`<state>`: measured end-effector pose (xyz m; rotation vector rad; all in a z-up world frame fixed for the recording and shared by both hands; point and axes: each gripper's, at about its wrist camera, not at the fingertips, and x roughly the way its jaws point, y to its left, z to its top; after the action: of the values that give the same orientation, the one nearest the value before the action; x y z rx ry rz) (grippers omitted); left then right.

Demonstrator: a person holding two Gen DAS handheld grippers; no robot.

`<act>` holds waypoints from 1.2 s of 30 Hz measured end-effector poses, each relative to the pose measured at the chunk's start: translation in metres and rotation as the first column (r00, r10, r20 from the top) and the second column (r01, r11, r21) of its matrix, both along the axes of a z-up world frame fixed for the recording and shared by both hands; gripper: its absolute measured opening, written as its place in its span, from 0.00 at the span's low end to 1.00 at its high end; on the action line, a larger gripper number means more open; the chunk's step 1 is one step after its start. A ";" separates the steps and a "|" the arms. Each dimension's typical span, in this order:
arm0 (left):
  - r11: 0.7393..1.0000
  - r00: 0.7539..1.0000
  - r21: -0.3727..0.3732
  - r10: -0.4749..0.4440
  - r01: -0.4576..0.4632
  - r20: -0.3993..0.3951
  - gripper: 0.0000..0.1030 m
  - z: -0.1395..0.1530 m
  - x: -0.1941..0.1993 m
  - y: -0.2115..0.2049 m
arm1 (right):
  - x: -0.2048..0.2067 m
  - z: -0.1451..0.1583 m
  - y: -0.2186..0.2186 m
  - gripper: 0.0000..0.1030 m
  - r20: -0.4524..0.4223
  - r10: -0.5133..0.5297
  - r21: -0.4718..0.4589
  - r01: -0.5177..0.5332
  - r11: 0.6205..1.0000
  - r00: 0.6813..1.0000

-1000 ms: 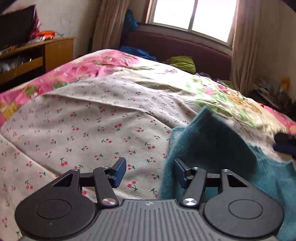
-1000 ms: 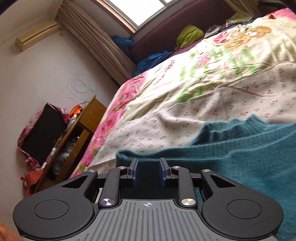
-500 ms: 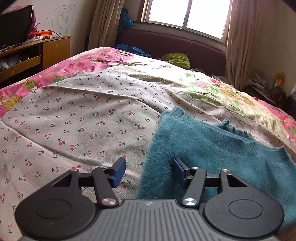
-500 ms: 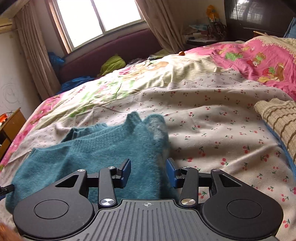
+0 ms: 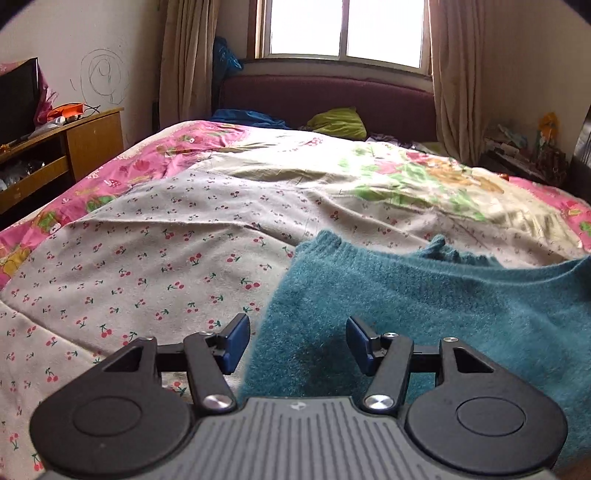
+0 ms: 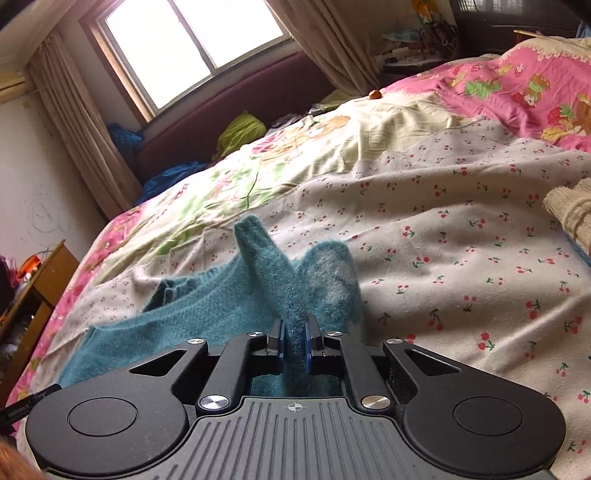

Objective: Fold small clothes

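Teal sweater edge pinched by right hand-held gripper.

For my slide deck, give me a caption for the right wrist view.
Right gripper shut on a fold of the fuzzy teal knit sweater on the cherry-print bedsheet.

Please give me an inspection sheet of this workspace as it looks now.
Surface: bed under a cherry-print sheet, wrinkled.
Job's things: teal sweater lying on the sheet, one fold bunched upward.
Clutter: beige striped knit at the right edge; green cloth by the headboard.
Grippers: left gripper open over the sweater's edge; right gripper shut on a fold of the sweater.
Cables: nothing seen.
Surroundings: window, curtains, wooden cabinet, scribble on the wall.
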<state>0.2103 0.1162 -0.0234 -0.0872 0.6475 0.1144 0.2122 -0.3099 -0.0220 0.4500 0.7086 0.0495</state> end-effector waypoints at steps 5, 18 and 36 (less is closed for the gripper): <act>0.999 0.998 -0.038 0.016 -0.018 -0.057 0.72 -0.018 0.007 0.006 | 0.008 -0.023 0.008 0.13 -0.049 -0.032 -0.046 0.030 0.999 0.998; 1.000 0.996 0.009 0.029 -0.028 -0.080 0.85 -0.017 -0.003 0.011 | -0.007 -0.022 0.022 0.32 -0.024 -0.003 -0.209 -0.002 0.978 1.000; 0.994 0.993 -0.075 0.079 -0.086 -0.082 0.85 -0.010 -0.015 0.030 | -0.021 -0.018 0.008 0.52 -0.033 0.006 -0.126 -0.011 0.992 0.999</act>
<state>0.1952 0.1465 -0.0336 -0.1856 0.7278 0.1731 0.1913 -0.3015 -0.0401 0.3268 0.7407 0.0052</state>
